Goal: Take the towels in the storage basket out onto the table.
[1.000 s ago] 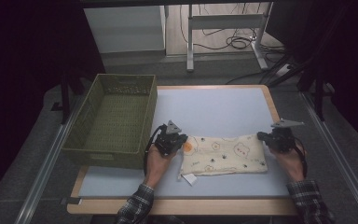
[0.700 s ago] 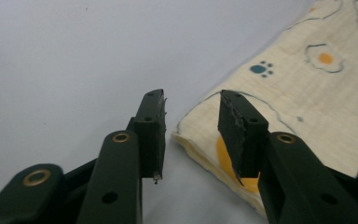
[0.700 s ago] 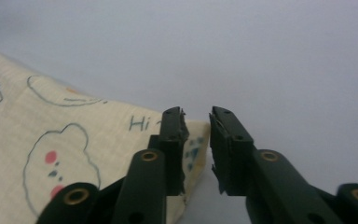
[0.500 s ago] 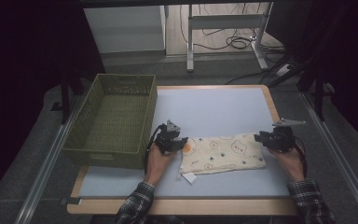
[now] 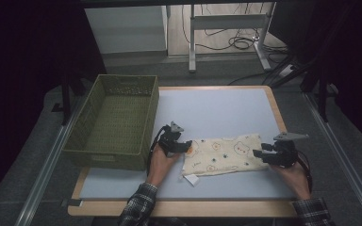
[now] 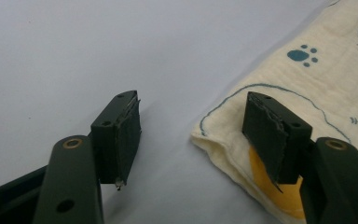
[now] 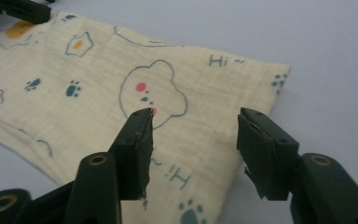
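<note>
Cream cloth (image 5: 224, 154) flat on table (image 5: 226, 110); left gripper (image 5: 185, 146), right gripper (image 5: 259, 153) jaws just opening, parted, gripping nothing.

The high view is looking forward and down from above the person's side, taking in the whole desk (image 5: 226, 108). Each gripper view is riding low and close, looking along its own jaws. All three are sharing the printed cloth (image 5: 224, 153).

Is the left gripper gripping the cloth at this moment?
Apart. In the left gripper view the left gripper has open jaws, just opened: one stands over bare table, the other hovers over the cloth corner, nothing pinched.
</note>
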Demonstrator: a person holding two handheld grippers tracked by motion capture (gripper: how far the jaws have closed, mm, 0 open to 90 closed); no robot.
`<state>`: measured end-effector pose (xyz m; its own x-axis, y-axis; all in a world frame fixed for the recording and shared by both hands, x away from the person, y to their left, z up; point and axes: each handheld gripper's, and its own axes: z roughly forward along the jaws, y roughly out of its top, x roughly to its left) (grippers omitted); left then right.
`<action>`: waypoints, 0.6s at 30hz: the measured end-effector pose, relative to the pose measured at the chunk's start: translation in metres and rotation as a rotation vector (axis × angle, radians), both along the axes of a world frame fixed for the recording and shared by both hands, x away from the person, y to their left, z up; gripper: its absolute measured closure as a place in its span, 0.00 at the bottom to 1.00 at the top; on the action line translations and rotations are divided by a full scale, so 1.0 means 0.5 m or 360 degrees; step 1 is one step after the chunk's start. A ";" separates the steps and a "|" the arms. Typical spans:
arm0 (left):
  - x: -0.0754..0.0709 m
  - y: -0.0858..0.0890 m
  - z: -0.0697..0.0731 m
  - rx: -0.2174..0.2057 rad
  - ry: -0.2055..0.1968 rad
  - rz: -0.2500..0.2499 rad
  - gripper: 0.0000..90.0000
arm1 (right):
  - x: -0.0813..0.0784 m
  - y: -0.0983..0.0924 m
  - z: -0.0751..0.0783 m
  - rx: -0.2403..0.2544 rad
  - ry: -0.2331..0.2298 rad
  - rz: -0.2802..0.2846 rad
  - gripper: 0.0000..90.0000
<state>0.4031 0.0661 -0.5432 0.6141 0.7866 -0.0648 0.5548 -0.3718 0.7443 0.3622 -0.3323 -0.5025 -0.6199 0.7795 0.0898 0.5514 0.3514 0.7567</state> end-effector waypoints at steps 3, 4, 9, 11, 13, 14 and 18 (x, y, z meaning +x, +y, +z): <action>0.000 0.000 0.000 -0.0004 0.0002 0.0009 0.39 | -0.012 0.012 -0.002 0.0007 0.0003 0.0039 0.49; 0.000 0.000 -0.001 -0.0005 0.0003 0.0009 0.39 | -0.015 0.017 -0.002 0.0003 0.0000 0.0052 0.48; 0.000 0.000 -0.001 -0.0008 0.0006 0.0009 0.39 | -0.029 0.048 -0.004 0.0007 0.0005 0.0126 0.48; 0.000 0.001 -0.001 -0.0007 0.0005 0.0006 0.39 | -0.033 0.063 -0.004 0.0006 0.0003 0.0157 0.48; 0.001 0.001 -0.001 -0.0008 0.0005 0.0006 0.39 | -0.037 0.078 -0.003 0.0005 -0.0002 0.0187 0.48; 0.001 0.001 -0.001 -0.0008 0.0006 0.0006 0.39 | -0.039 0.085 -0.002 0.0002 -0.0003 0.0205 0.48; 0.001 0.001 -0.001 -0.0010 0.0006 0.0006 0.39 | -0.046 0.114 -0.001 -0.0013 0.0001 0.0262 0.49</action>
<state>0.4033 0.0667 -0.5436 0.6110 0.7883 -0.0718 0.5589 -0.3654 0.7444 0.3394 -0.2753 -0.5029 -0.7392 0.6682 0.0845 0.4866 0.4430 0.7530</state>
